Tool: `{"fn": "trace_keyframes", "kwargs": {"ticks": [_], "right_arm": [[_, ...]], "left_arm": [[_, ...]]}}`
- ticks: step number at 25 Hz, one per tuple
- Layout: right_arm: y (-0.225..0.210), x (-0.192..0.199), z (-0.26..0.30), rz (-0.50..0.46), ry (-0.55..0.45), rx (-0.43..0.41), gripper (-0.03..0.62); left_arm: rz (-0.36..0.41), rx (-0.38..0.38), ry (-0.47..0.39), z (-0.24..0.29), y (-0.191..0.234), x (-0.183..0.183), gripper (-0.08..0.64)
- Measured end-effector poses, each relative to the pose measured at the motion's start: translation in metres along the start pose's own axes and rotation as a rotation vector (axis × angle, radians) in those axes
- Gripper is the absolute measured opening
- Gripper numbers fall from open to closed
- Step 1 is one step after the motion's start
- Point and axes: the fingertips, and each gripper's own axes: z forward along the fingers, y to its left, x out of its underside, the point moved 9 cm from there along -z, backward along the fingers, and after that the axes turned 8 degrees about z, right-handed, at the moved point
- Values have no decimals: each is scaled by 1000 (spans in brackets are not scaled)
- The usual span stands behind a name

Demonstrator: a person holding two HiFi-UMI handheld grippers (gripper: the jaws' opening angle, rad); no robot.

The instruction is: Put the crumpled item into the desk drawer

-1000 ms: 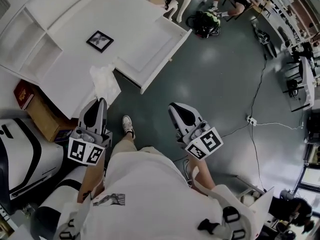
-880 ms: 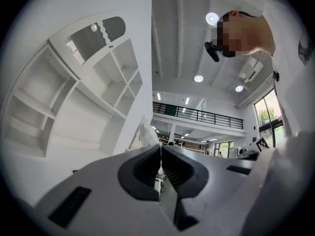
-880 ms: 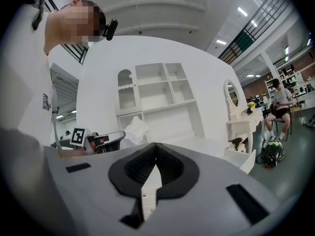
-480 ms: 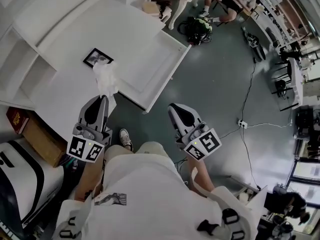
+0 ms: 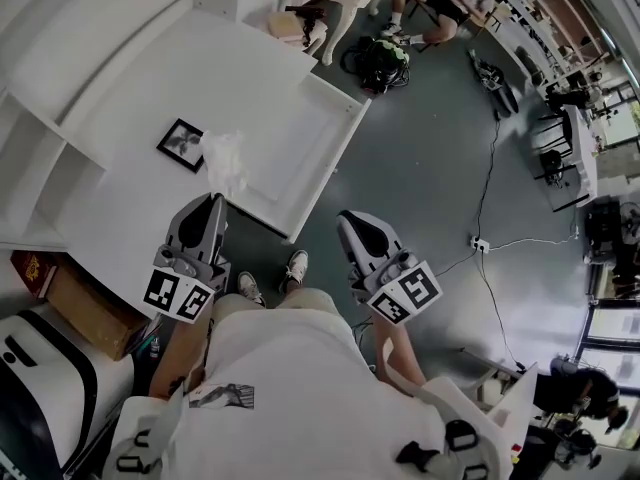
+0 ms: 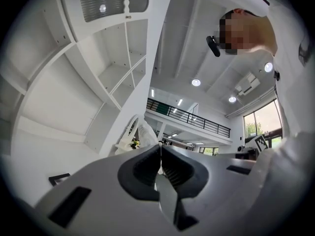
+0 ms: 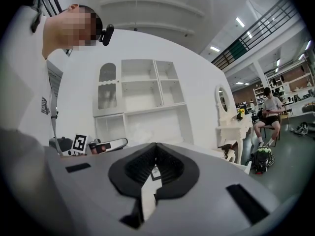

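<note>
The crumpled item (image 5: 225, 165) is white, like the counter (image 5: 130, 88) and the drawer (image 5: 300, 138). The picture frame (image 5: 181, 145) is black around a grey photo. The left gripper (image 5: 215, 200) and right gripper (image 5: 345, 218) are pale grey with black pads, and their cubes carry black-and-white square markers. The floor (image 5: 430, 148) is dark grey-green. The book (image 5: 27, 268) is red, the box (image 5: 90, 308) brown and the shirt (image 5: 300, 388) white.

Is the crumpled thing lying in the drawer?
No, the left gripper holds the crumpled item pinched in its jaws near the open drawer.
</note>
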Motion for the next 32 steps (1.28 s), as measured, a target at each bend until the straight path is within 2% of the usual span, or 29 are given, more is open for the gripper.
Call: {"fn": "trace_keyframes", "kwargs": {"ticks": [7, 13, 21, 32], "right_arm": [[-40, -1, -3, 22, -34, 8, 11], [-83, -21, 7, 41, -83, -48, 11], [-124, -30, 11, 79, -78, -104, 11], [-159, -26, -3, 100, -66, -102, 11]], "left_arm": [[15, 22, 3, 41, -6, 11, 18], [27, 8, 25, 71, -21, 17, 18], [38, -32, 62, 104, -29, 23, 18], [15, -75, 184, 134, -16, 81, 18]]}}
